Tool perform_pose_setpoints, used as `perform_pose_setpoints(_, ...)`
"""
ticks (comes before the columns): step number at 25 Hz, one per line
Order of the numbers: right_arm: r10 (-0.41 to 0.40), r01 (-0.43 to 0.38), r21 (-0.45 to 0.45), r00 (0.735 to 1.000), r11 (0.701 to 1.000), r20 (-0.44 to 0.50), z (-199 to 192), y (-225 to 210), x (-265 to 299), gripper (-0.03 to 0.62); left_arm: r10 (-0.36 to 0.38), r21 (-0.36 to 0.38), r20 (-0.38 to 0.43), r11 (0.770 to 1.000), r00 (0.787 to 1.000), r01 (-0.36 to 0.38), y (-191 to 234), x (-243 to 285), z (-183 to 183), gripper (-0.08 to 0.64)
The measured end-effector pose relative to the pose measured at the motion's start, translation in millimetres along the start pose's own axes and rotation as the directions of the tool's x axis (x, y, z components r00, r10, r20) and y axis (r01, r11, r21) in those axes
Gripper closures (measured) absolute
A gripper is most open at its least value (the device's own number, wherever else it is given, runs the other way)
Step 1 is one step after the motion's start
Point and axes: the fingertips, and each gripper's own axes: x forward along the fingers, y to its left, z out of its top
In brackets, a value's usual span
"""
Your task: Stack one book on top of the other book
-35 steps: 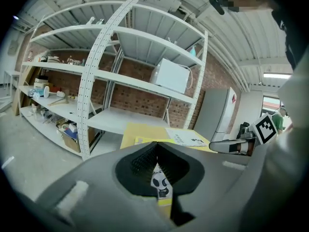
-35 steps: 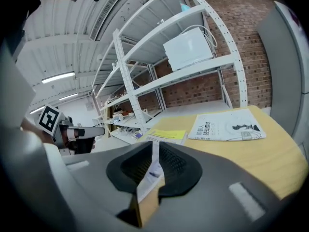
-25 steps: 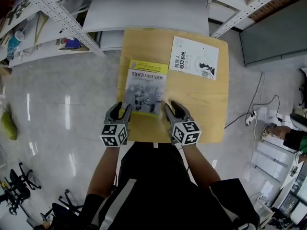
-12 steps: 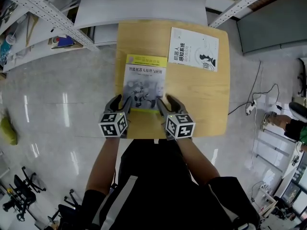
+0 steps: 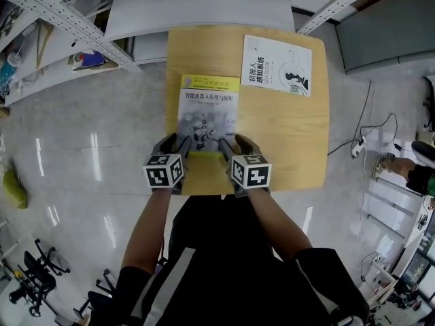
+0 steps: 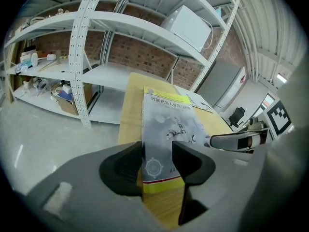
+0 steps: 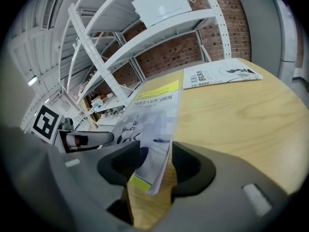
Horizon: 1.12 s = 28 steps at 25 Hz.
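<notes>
Both book (image 5: 207, 114) corners between just-opening jaws, left gripper (image 5: 178, 142), right gripper (image 5: 230, 143)

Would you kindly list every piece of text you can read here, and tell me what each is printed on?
Grey and yellow book, cover title: "智能机器人原理与应用".
White book, cover title: "机器人感知系统".
Smaller print on both covers: too small to read.
</notes>
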Motion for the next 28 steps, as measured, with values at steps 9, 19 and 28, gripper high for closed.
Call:
perform_pose_setpoints(9,-0.042,0.041,-0.014,0.997,0.999,-0.067,-16,2,7,0.39,0.003,0.008,-0.004,1.0,1.0,-0.003,-1,1,-4,0.36)
perform_pose_setpoints(19,-0.005,0.003,-0.029,0.998,1.0,-0.063,-28,-2,-4,0.397,-0.032,-0.04,-0.018,0.999,0.999,0.032,-15,-13,-29,0.36)
perform_pose_setpoints(28,0.015,-0.019,-0.056,0.997,0.998,-0.079,-45,-2,-15,0.4,-0.029,-0.085,-0.027,0.996,0.999,0.026,-27,-23,-56,0.36)
